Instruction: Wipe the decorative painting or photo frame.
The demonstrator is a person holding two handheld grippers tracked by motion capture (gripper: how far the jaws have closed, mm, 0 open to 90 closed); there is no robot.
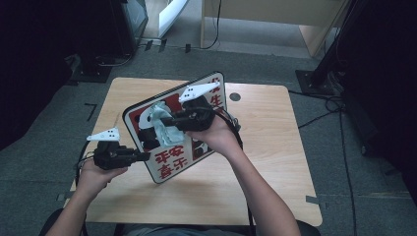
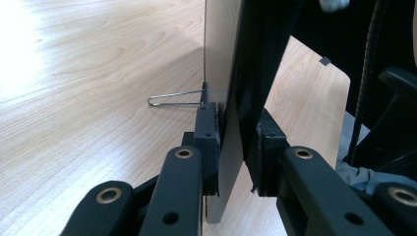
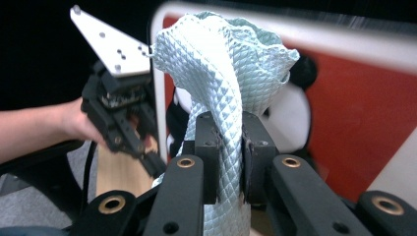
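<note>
A red-and-white sign board (image 1: 169, 165) with a panda picture and red characters stands tilted on edge over the wooden table (image 1: 268, 147). My left gripper (image 1: 145, 156) is shut on its lower left edge; in the left gripper view the pads (image 2: 208, 132) press both faces of the thin board (image 2: 221, 59). My right gripper (image 1: 168, 121) is shut on a pale blue quilted cloth (image 1: 160, 125), held against the board's face. In the right gripper view the cloth (image 3: 216, 64) bunches up between the jaws of the right gripper (image 3: 230, 142), in front of the board (image 3: 364, 123), with the left gripper (image 3: 123, 113) farther off.
A thin wire loop (image 2: 174, 98) sticks out from the board's back face. The table has a small round hole (image 1: 235, 97) near its far edge. Cables (image 1: 339, 123) lie on the grey floor at right, and wooden furniture (image 1: 275, 14) stands behind the table.
</note>
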